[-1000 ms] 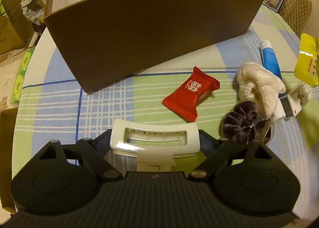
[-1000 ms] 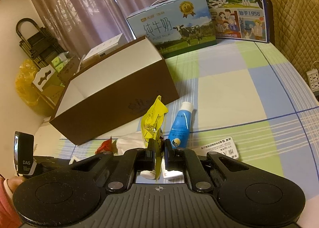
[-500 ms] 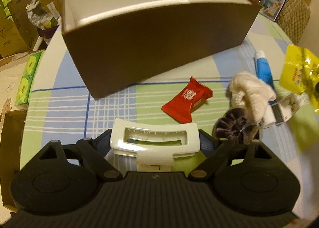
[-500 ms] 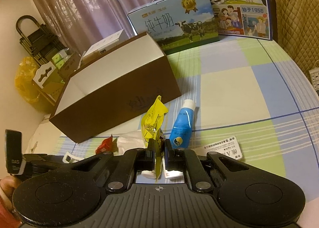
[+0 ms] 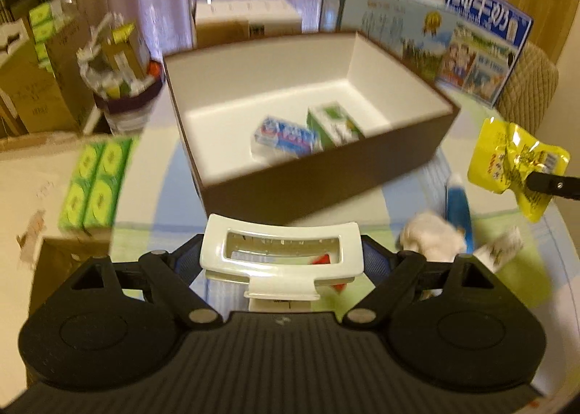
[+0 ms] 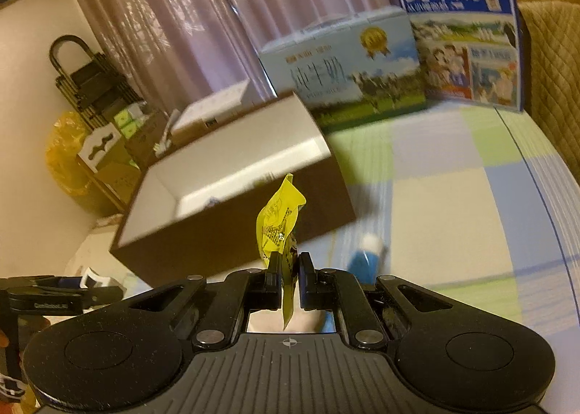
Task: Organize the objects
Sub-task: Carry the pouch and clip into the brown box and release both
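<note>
Checked tablecloth (image 6: pixel 446 211) in blue/green/cream covers the round table, dim warm light, both views a bit blurry.

Closest up, left gripper (image 5: pixel 282 254) has its jaws spread wide w/ a white plastic clip (image 5: pixel 282 251) sitting across them, ends reaching both sides, so it looks held, up over the table just in front of the box. Right gripper (image 6: pixel 289 265) is clamped tight on a yellow foil packet (image 6: pixel 277 218), which sticks up on edge from between the jaws; from the left cam the same packet hangs in the air to the right of the box.

Just past the clip, on the cloth: a bit of red wrapper (image 5: pixel 322 260) seen thru the clip's window, a white knit thing (image 5: pixel 431 236) near the right jaw, a blue tube w/ white cap (image 6: pixel 366 258) beside it, pointing at the box.

Brown box (image 5: pixel 326 185), white inside, open top, sits mid-table. Two small cartons already in it: blue/white one (image 5: pixel 284 137) and green/white one (image 5: pixel 335 126), touching, near the front wall.

Behind the box, two milk cartons stand at the table's far edge: pale blue (image 6: pixel 344 70), darker blue (image 6: pixel 460 33). Pinkish curtains (image 6: pixel 181 15) at the back.
</note>
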